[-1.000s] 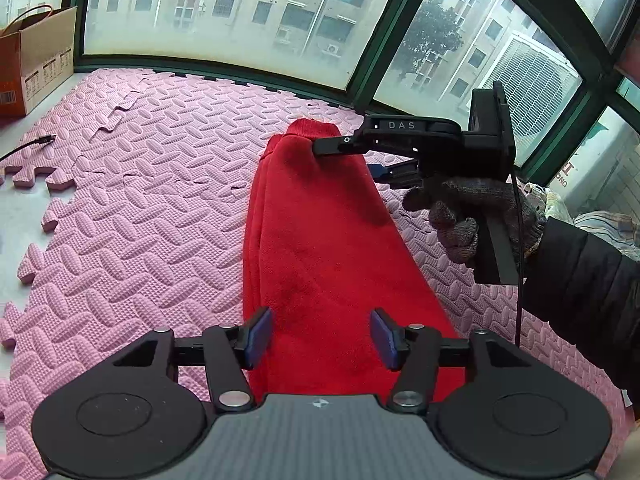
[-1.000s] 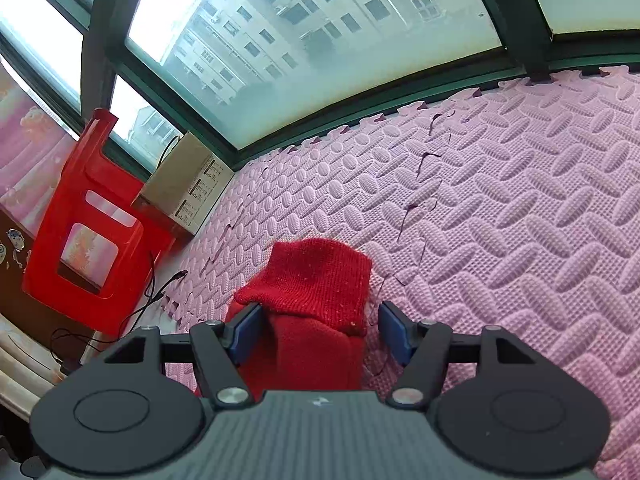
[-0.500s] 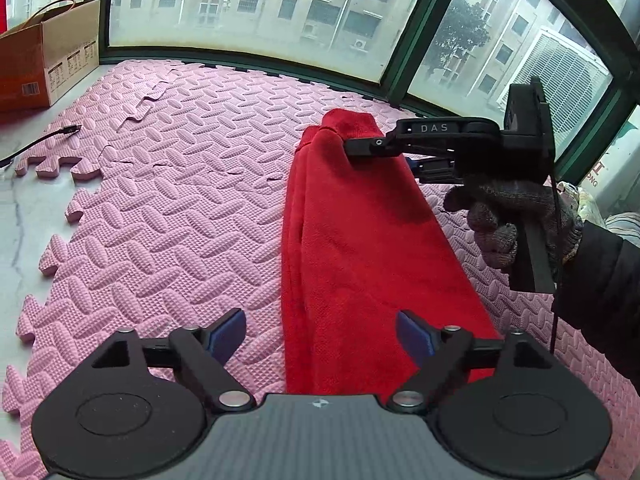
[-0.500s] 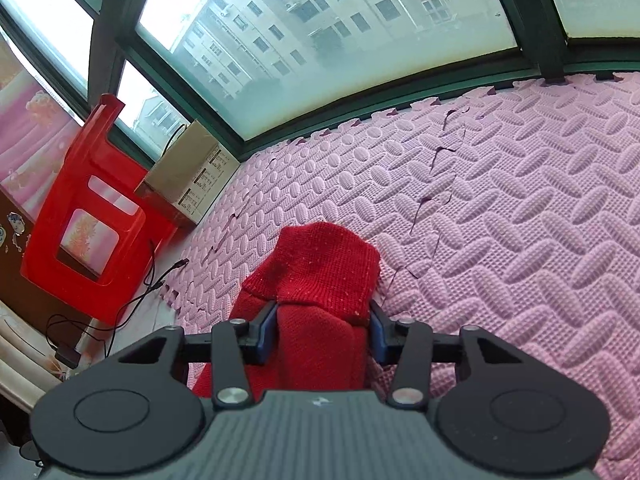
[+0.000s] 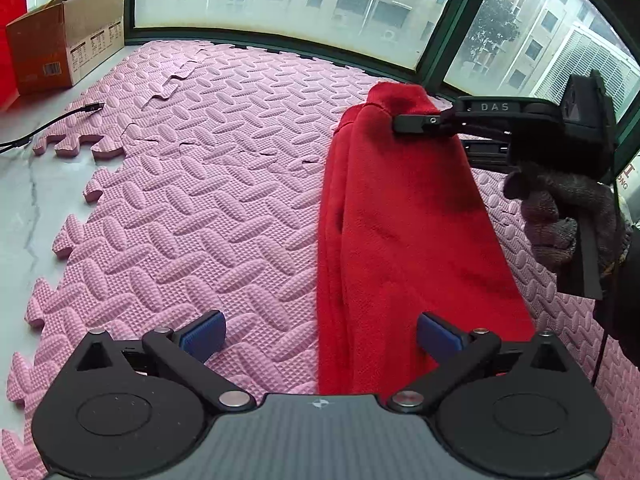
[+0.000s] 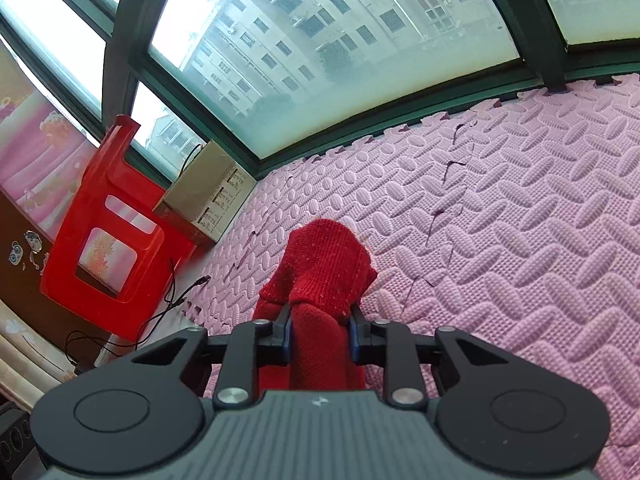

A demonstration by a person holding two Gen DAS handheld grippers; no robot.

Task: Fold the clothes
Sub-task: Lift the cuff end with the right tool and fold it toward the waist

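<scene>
Through my left wrist camera, my left gripper (image 5: pixel 320 334) has its jaws spread wide with nothing between the pads. The red garment (image 5: pixel 404 240) runs from 6 o'clock up toward 1 o'clock as a long narrow band on the pink foam mat (image 5: pixel 192 208). At its far end my right gripper (image 5: pixel 416 124) pinches the cuff-like tip. I judge the lengthwise folds are made and the end-over-end fold remains. The mat's jagged edge sits at 9 o'clock, with a cable (image 5: pixel 48 128) and cardboard box (image 5: pixel 68 40) toward 10 o'clock; the mat from 10 to 12 o'clock lies bare for laying cloth.

Through my right wrist camera, my right gripper (image 6: pixel 322 338) has its jaws closed on the garment's ribbed end (image 6: pixel 324 268), which bunches up ahead. A red plastic stool (image 6: pixel 104 232) stands at 9 o'clock, well apart. Mat from 12 to 3 o'clock is free.
</scene>
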